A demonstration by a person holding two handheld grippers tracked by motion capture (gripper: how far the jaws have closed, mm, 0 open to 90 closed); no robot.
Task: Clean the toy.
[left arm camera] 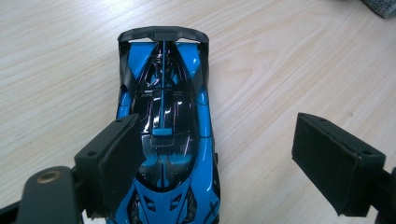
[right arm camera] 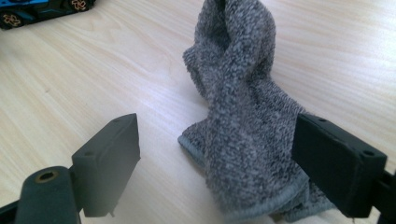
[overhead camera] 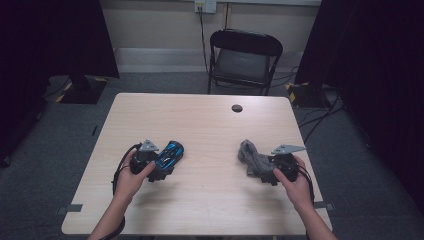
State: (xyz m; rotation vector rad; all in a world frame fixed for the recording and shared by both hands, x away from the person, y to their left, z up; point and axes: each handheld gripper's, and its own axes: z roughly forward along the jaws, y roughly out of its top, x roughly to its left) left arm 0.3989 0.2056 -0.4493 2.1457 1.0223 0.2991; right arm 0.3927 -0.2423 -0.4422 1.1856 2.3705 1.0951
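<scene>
Left gripper (left arm camera: 219,154): jaws spread wide, nothing pinched. One jaw overlaps the car's flank; the other stands well clear on bare wood. Shift it so the body sits midway between the jaws before you close.

Toy car (left arm camera: 166,126): blue and black, left of the table's middle, resting on the table (overhead camera: 200,120), its winged end pointing away from your left gripper. Grip the flanks, not the glossy roof, which I judge likely to slip.

Right gripper (right arm camera: 217,161): jaws likewise spread, holding nothing. One jaw overlaps the cloth's edge.

Grey cloth (right arm camera: 243,112): towelling, bunched in a ridge right of the middle, well apart from the car. Bring both jaws around the thick fold and bite deep.

Folding chair (overhead camera: 244,59): beyond the far edge.
</scene>
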